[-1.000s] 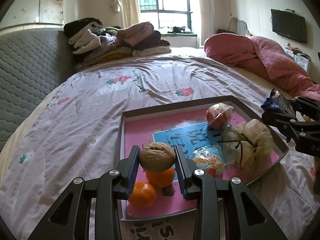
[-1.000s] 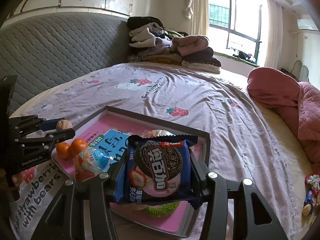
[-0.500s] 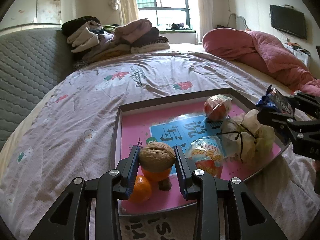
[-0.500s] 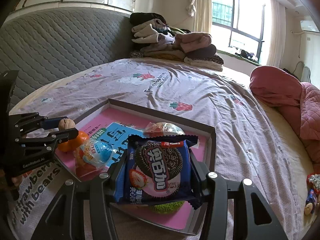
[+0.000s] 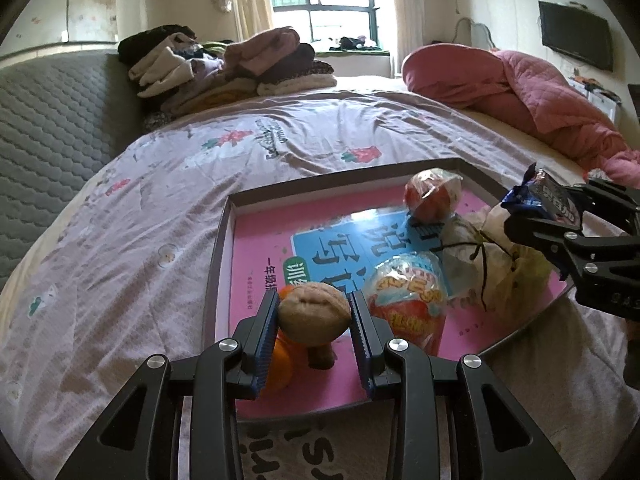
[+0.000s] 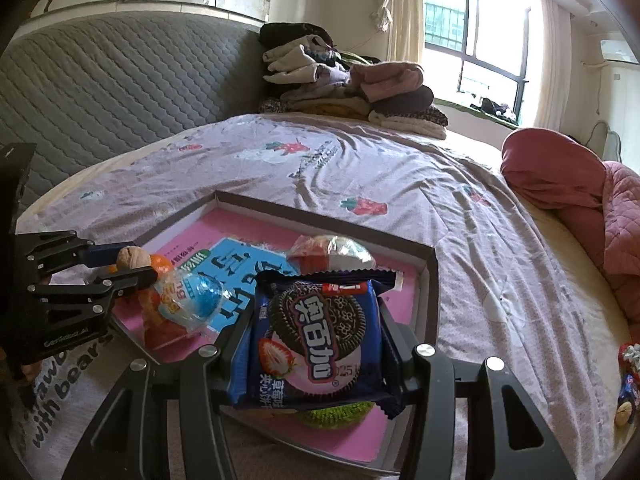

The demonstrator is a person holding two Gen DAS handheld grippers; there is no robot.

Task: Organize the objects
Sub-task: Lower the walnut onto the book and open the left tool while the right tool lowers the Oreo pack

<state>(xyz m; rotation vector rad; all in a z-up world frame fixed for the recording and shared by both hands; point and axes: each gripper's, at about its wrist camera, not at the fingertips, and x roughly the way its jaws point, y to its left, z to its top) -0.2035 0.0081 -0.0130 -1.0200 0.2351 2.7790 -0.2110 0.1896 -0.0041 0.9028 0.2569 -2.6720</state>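
Bed: walnut [image 5: 314, 317] between left gripper [image 5: 314, 322] pads.

My bed [image 5: 120, 272] carries a shallow pink-lined tray [image 5: 218, 264] near me, folded clothes [image 5: 232, 68] far left, a pink quilt [image 5: 532, 96] far right.

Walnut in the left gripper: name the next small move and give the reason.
Probably lower the walnut to the tray floor and open the left gripper. It is clamped just above the tray, over the oranges and a second walnut, so a short drop beside them should group it.
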